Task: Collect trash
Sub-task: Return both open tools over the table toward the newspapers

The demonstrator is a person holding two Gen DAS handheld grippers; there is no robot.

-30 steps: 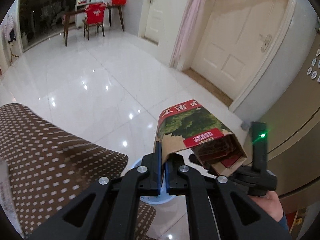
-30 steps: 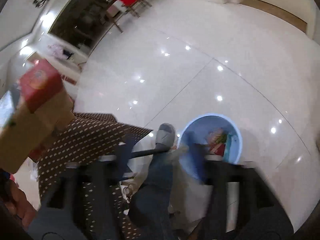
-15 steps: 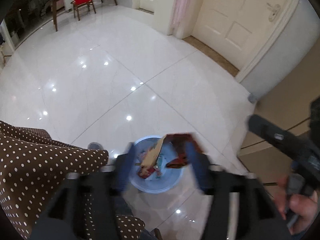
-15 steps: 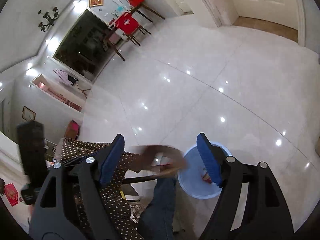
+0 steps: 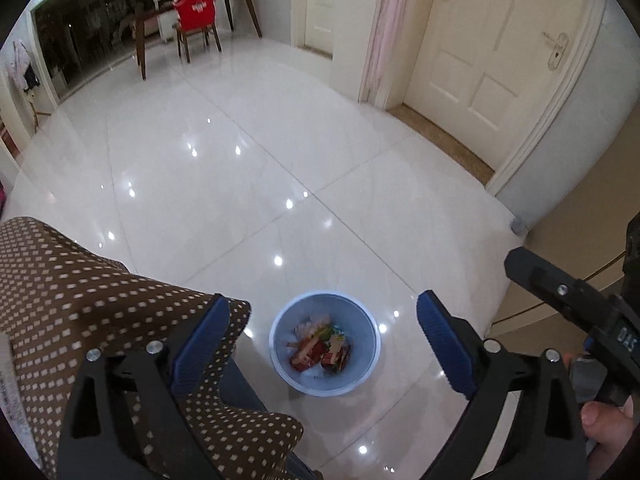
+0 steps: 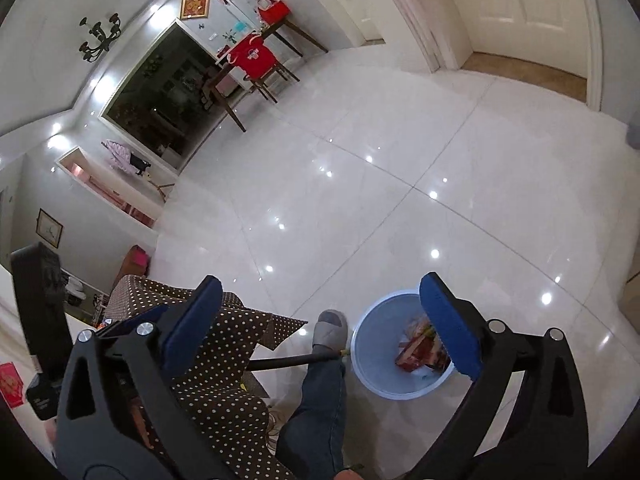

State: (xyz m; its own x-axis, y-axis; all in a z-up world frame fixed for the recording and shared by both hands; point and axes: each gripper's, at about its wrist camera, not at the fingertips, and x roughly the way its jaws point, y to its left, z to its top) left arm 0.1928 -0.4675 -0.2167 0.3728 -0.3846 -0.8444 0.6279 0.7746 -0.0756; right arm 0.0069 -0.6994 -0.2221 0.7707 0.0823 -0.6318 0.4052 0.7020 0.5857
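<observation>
A second ago our left claw (image 5: 322,336) pinched the flap of a torn red and green carton; now that carton (image 5: 308,354) lies in the pale blue bin (image 5: 362,376) on the floor, among other red and green wrappers. The left claw's jaws have just been opening and now stand spread wide, with nothing between them; through the gap we look straight down into the bin. Our right claw (image 6: 320,328) has just been opening too, and it is likewise spread and empty. In the right wrist view, its right blue pad (image 6: 448,328) overlaps the bin's near rim (image 6: 360,344), though the claw hangs well above it.

The bin stands on the glossy white tiled floor (image 5: 248,184), just beside the corner of a brown cloth with white dots (image 5: 80,304) that covers the surface to our left. In the right wrist view we see a leg in blue jeans (image 6: 316,408) and a grey slipper (image 6: 330,330) on the floor, close beside the bin, with a thin dark bar (image 6: 288,362) crossing in front of the leg. In the left wrist view the other claw's black body (image 5: 572,304) reaches in from the right edge, with a hand (image 5: 608,428) below it. Far across the room stand a wooden table and a chair draped in red (image 5: 196,6), and a cream door (image 5: 492,64) is shut on the right.
</observation>
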